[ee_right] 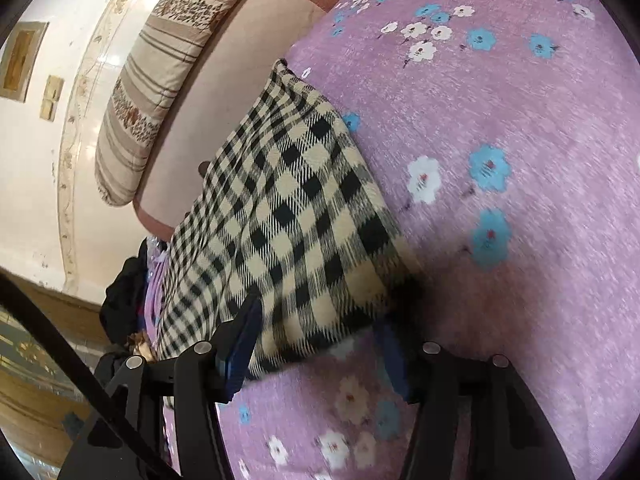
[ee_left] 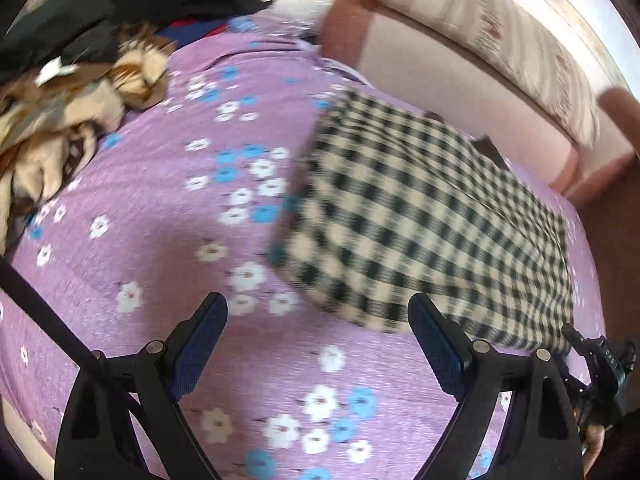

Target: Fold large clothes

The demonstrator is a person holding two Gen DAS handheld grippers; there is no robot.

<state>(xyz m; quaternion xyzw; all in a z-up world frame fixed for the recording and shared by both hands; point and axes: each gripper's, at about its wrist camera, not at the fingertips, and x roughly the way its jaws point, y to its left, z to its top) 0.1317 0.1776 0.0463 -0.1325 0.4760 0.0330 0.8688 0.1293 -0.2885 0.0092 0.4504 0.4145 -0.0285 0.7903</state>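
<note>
A folded black-and-cream checked garment (ee_left: 420, 216) lies on the purple flowered bedspread (ee_left: 152, 208). My left gripper (ee_left: 316, 320) is open and empty, hovering above the sheet just near the garment's front left corner. In the right wrist view the same checked garment (ee_right: 288, 216) lies along the bed's edge. My right gripper (ee_right: 320, 328) is open, its fingers either side of the garment's near corner, the left pad (ee_right: 244, 340) against the cloth. The right gripper's body also shows at the left wrist view's right edge (ee_left: 600, 364).
A heap of brown-patterned and black clothes (ee_left: 68, 80) sits at the far left of the bed. A pink headboard (ee_left: 460, 80) and a striped pillow (ee_right: 160, 72) stand beyond the garment. The bed edge, dark clothes (ee_right: 124, 300) and floor lie to the left in the right wrist view.
</note>
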